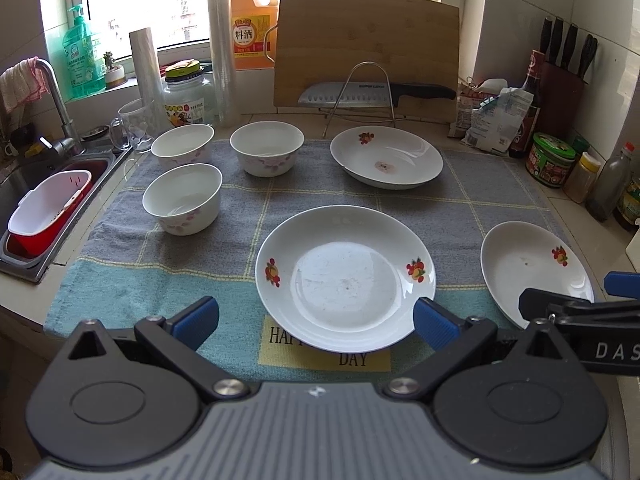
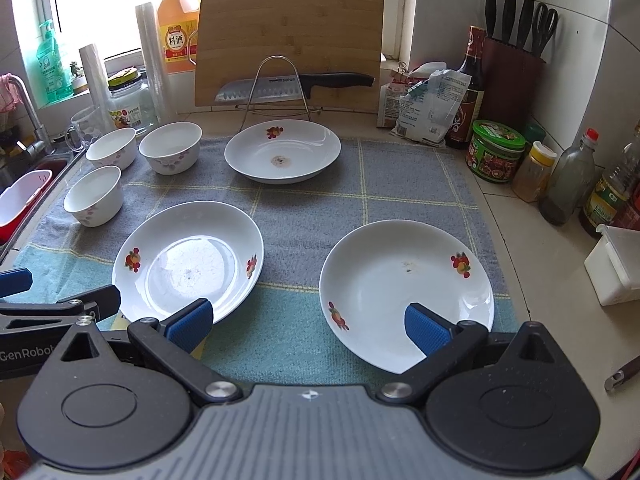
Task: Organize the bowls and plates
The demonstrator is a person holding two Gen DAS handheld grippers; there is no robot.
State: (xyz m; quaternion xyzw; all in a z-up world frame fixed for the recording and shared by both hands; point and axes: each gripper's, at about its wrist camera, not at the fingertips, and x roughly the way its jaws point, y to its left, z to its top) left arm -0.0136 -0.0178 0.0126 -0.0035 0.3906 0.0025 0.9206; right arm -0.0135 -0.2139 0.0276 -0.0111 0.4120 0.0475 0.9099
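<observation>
My left claw (image 1: 316,318) hangs wide open and holds nothing, its blue pads either side of the near rim of the middle plate (image 1: 346,278). My right claw (image 2: 308,322) is spread just as wide, also empty, with its right pad over the near edge of the right plate (image 2: 406,292) (the other pad sits by the middle plate's rim). All the crockery rests on a grey and blue checked towel (image 1: 168,280) spread over the surface. A third plate (image 1: 386,158), marked with a reddish stain in its well, lies farther back, in front of the wire rack (image 1: 360,96) holding a knife. Three white bowls with pink flowers stand upright on the left: near bowl (image 1: 182,198), back-left bowl (image 1: 182,146), back-right bowl (image 1: 267,150). Beyond the towel's left edge sits the sink (image 1: 24,184).
</observation>
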